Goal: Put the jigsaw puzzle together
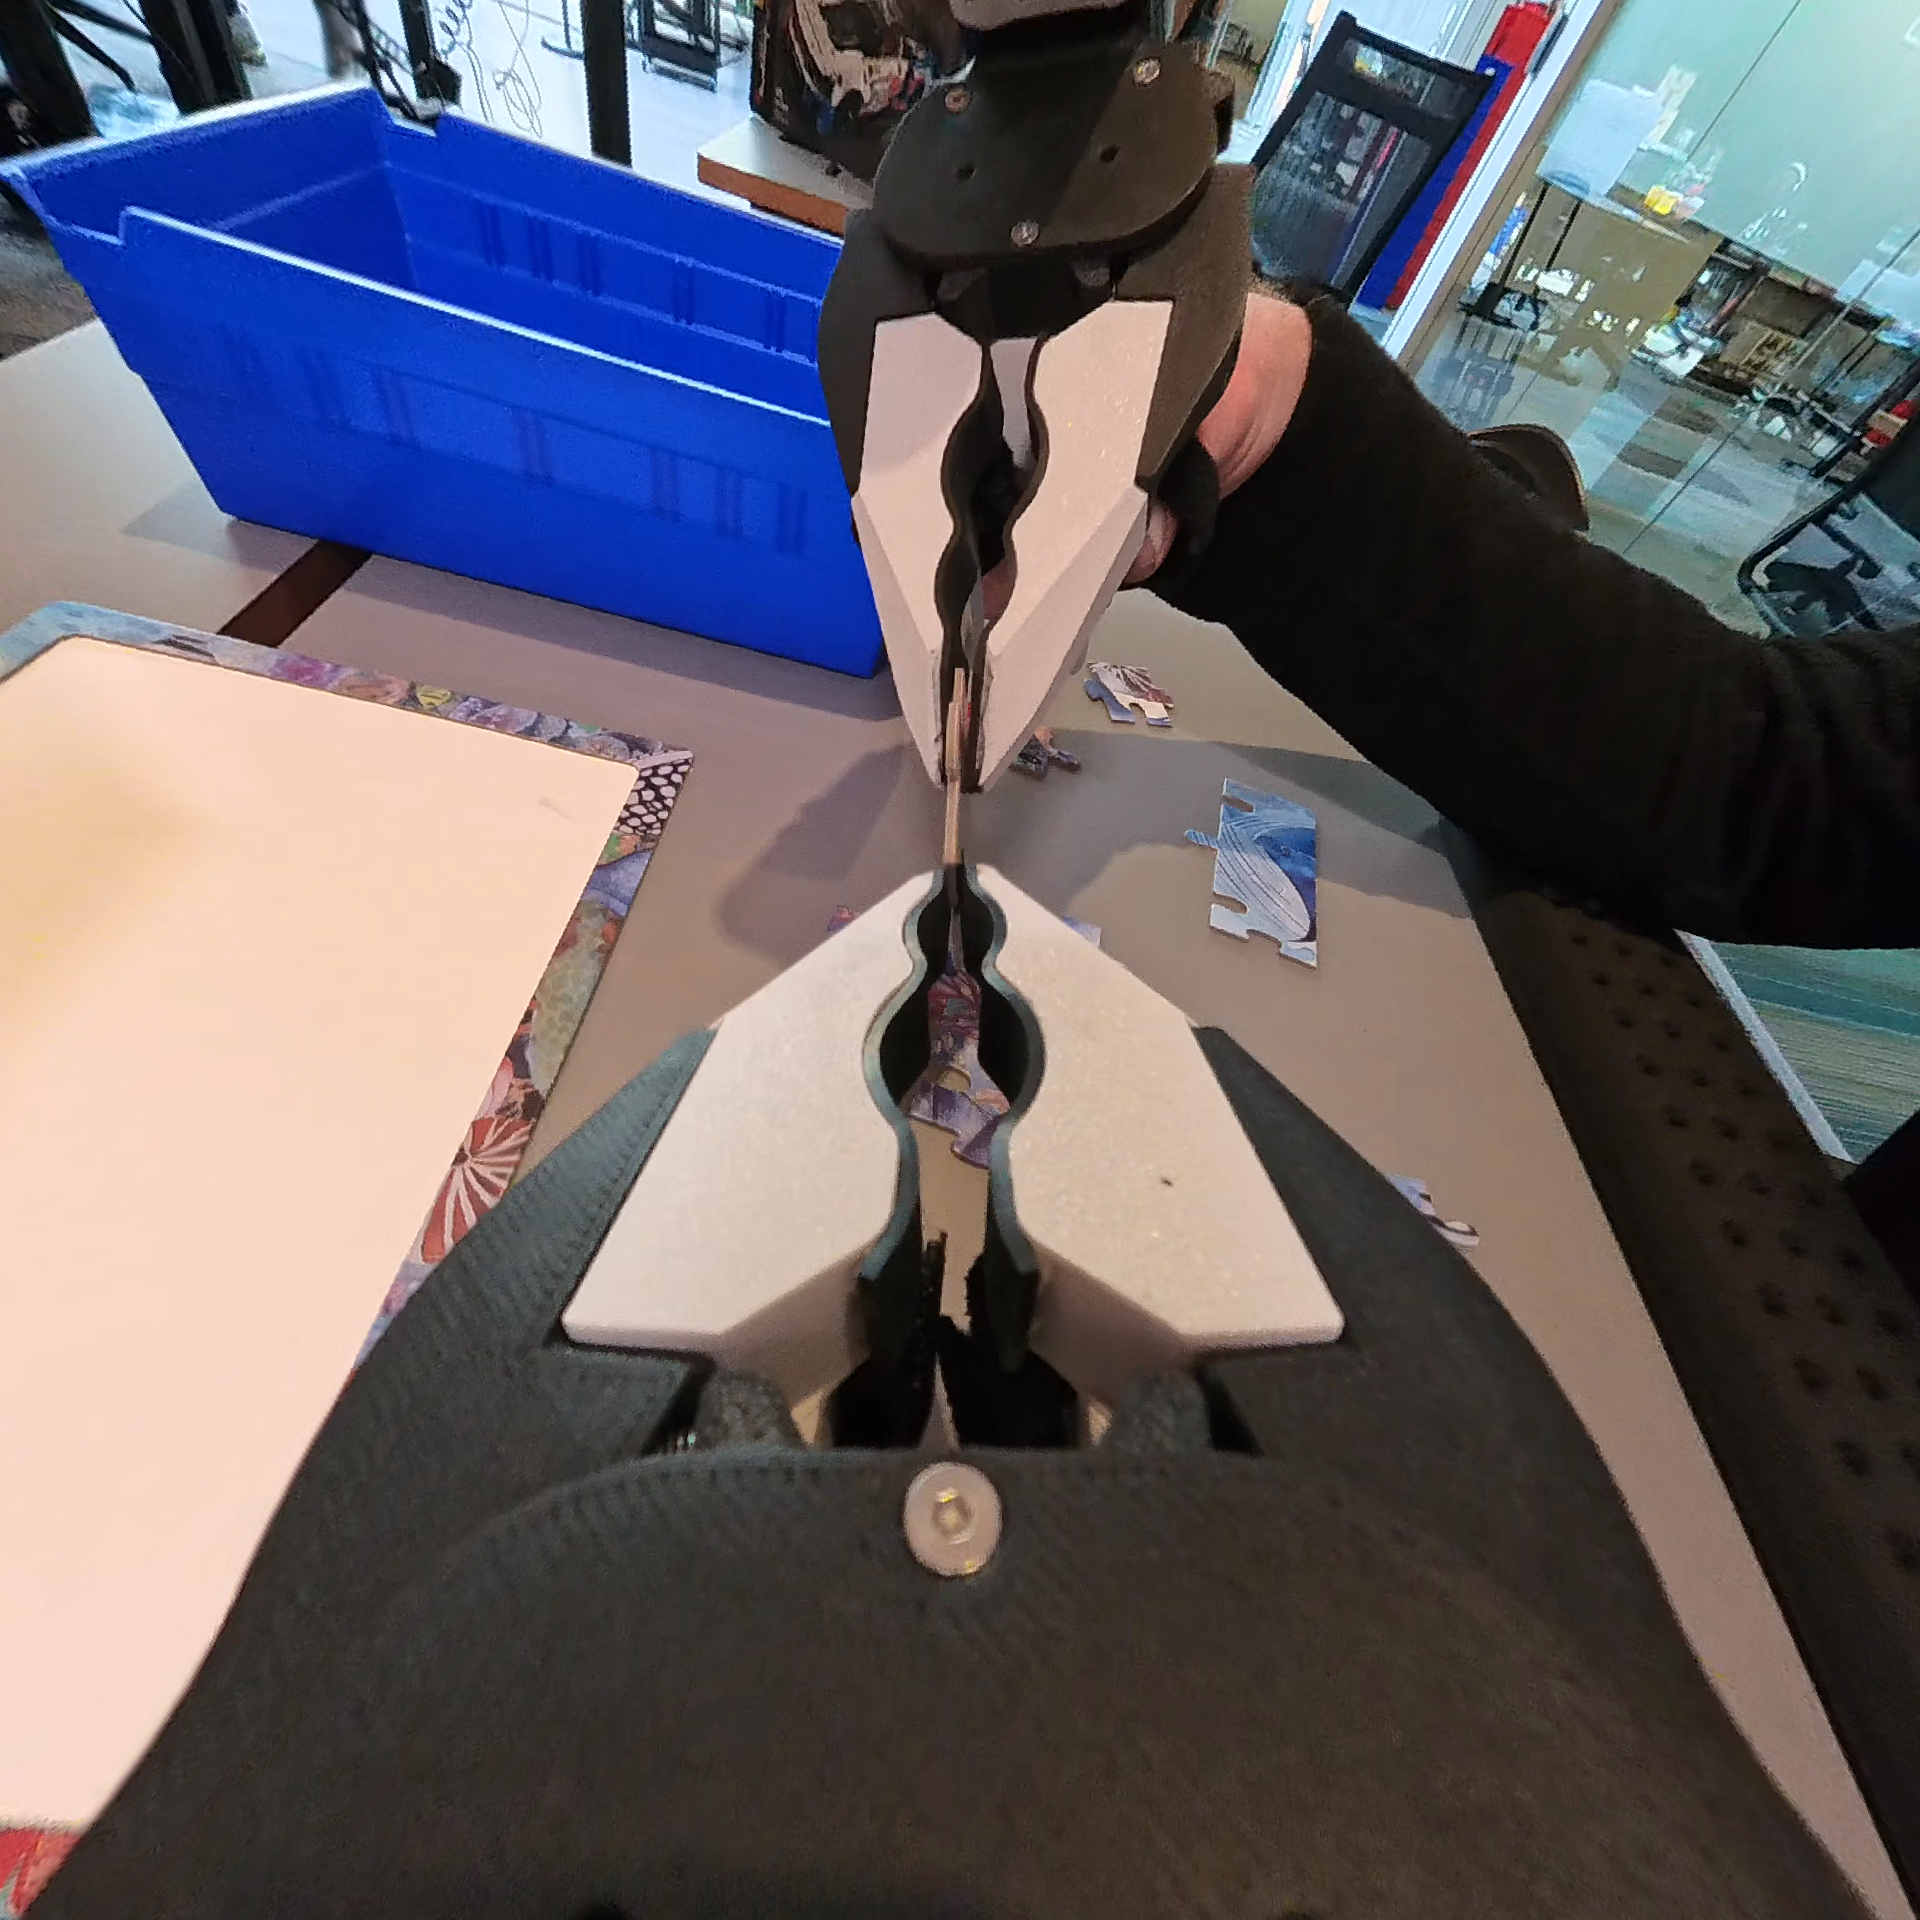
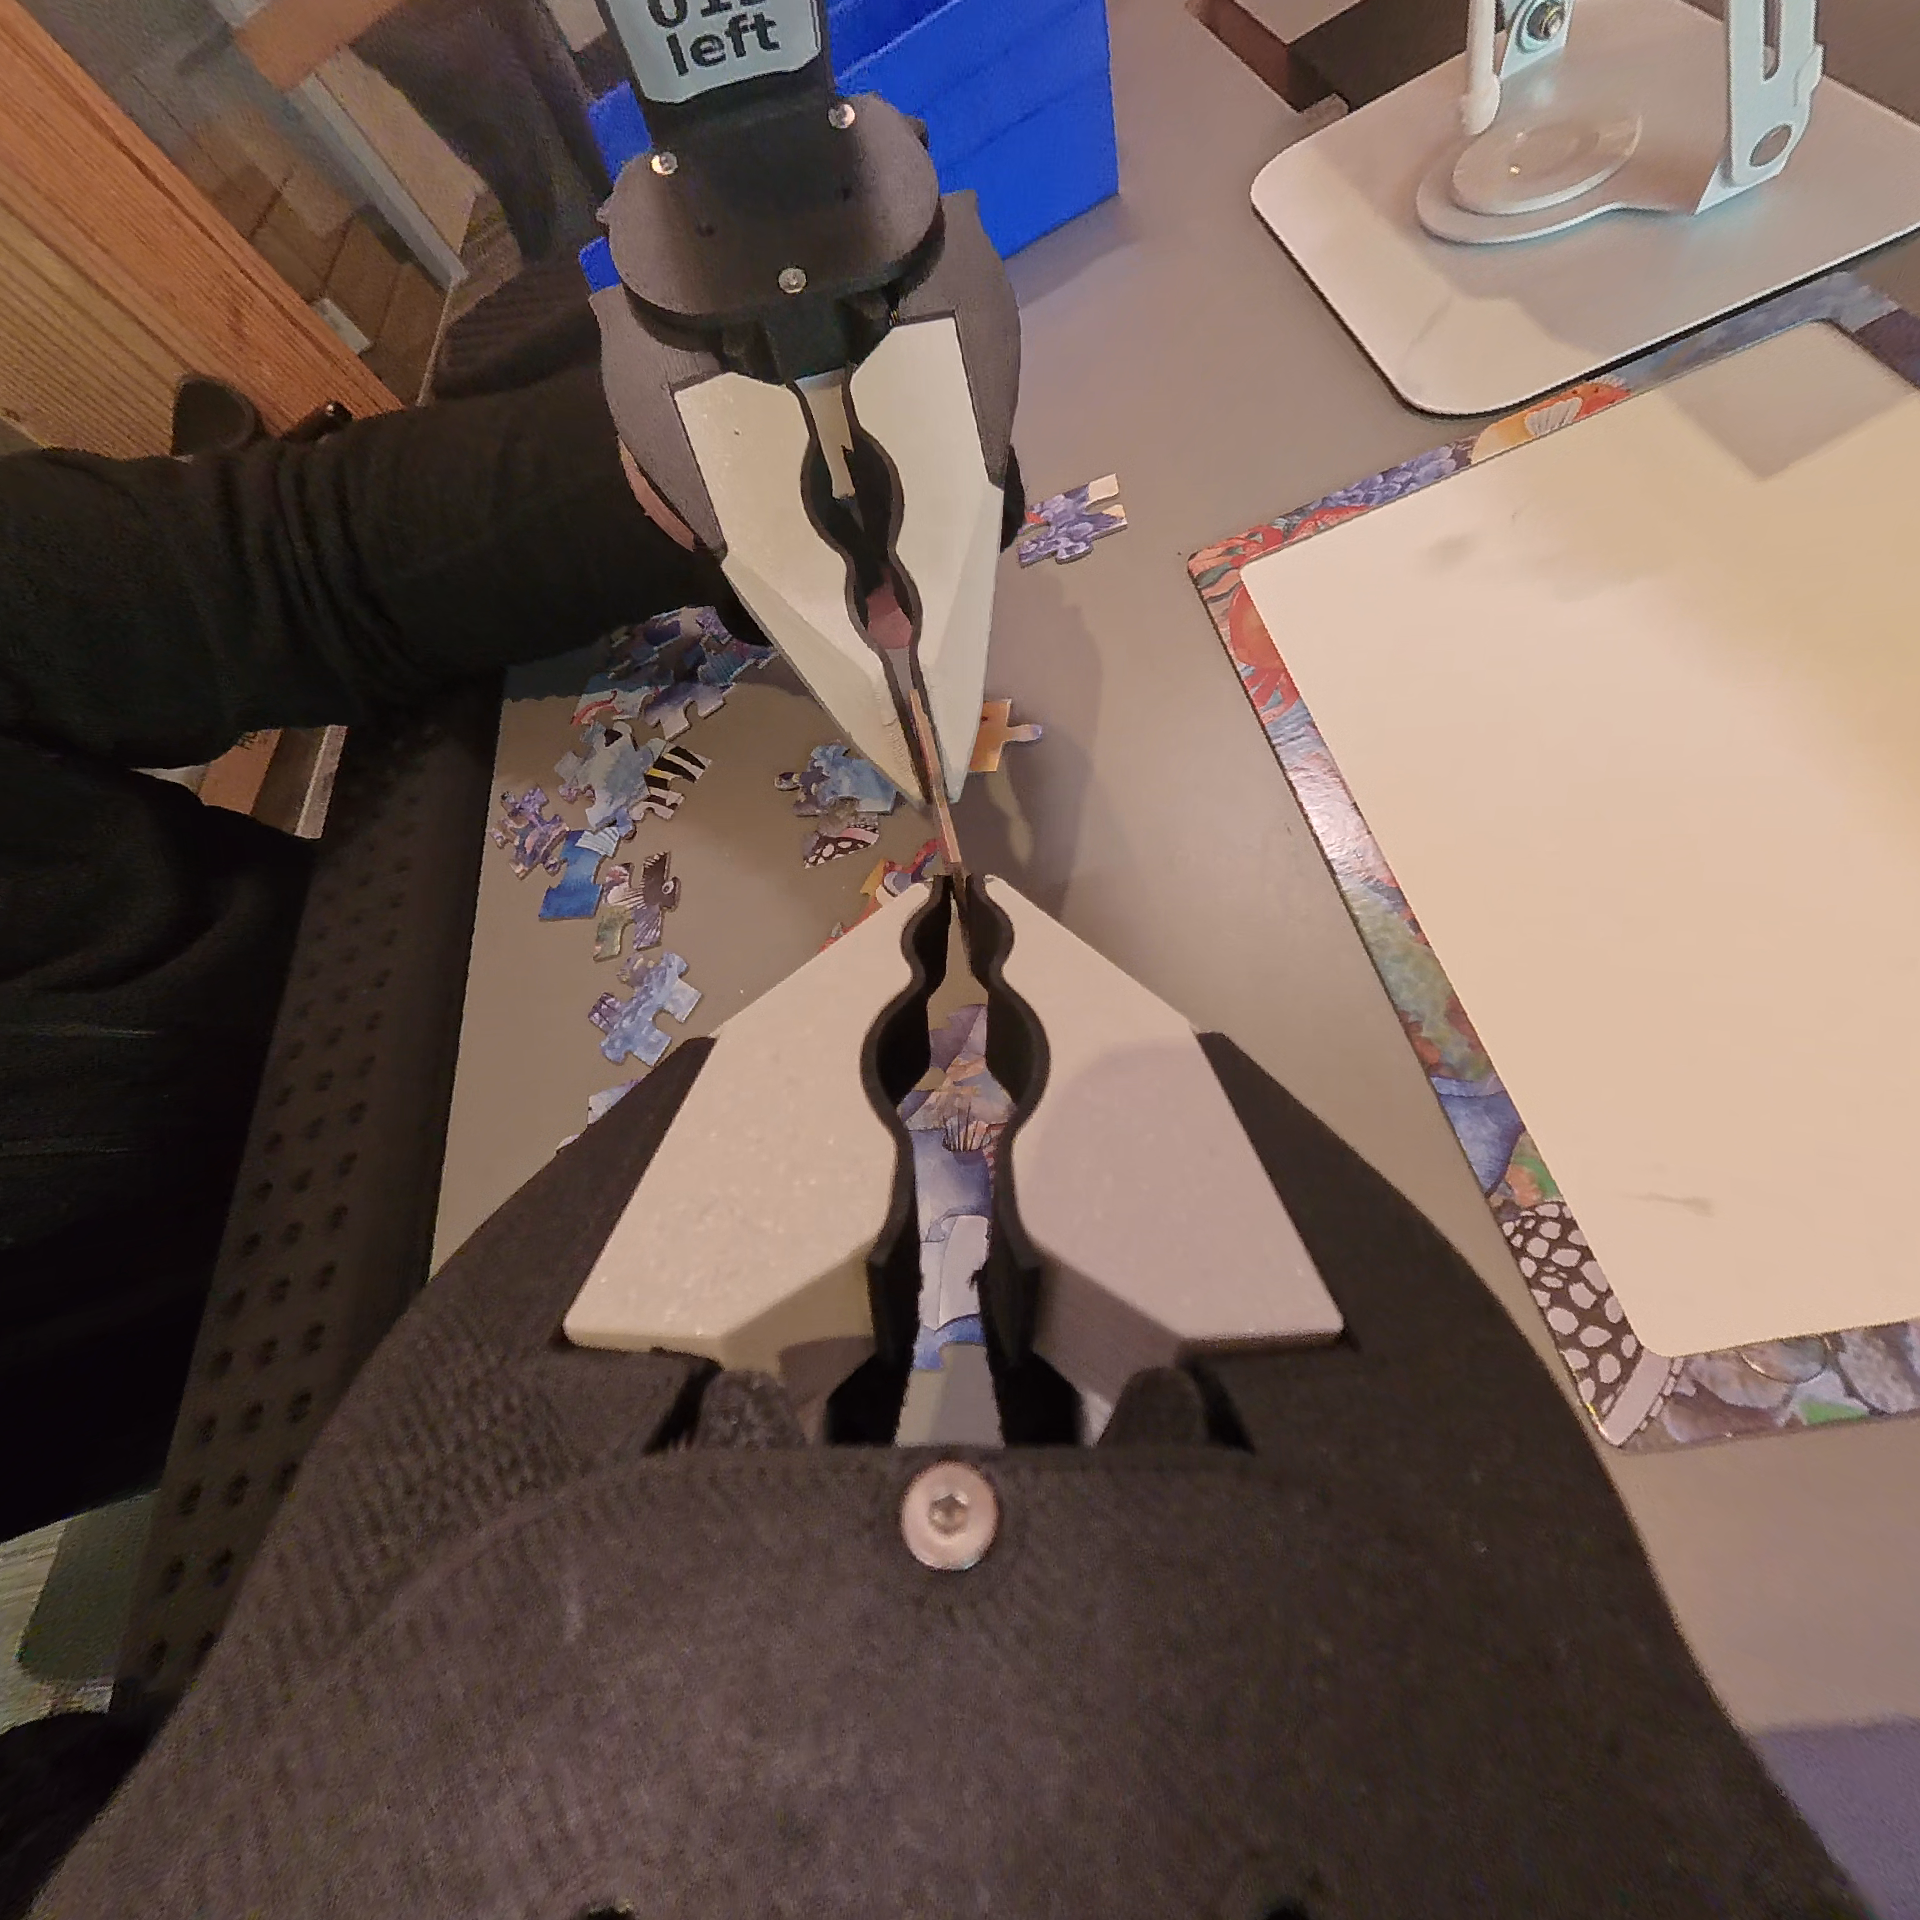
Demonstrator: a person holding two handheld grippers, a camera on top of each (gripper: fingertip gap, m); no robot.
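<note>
My left gripper (image 1: 951, 883) and right gripper (image 2: 961, 883) both pinch one puzzle piece (image 1: 951, 831); the left gripper wears a printed label (image 2: 717, 42).

Tray (image 2: 1351, 790): white centre, multicoloured sea-life border, spotted corner. Loose pieces (image 2: 623, 821): blue, some striped. Bin (image 1: 416, 364): plain blue.

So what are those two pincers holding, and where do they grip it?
One puzzle piece, seen edge-on, pinched between both: the left gripper holds one end, the right gripper the opposite end.
</note>
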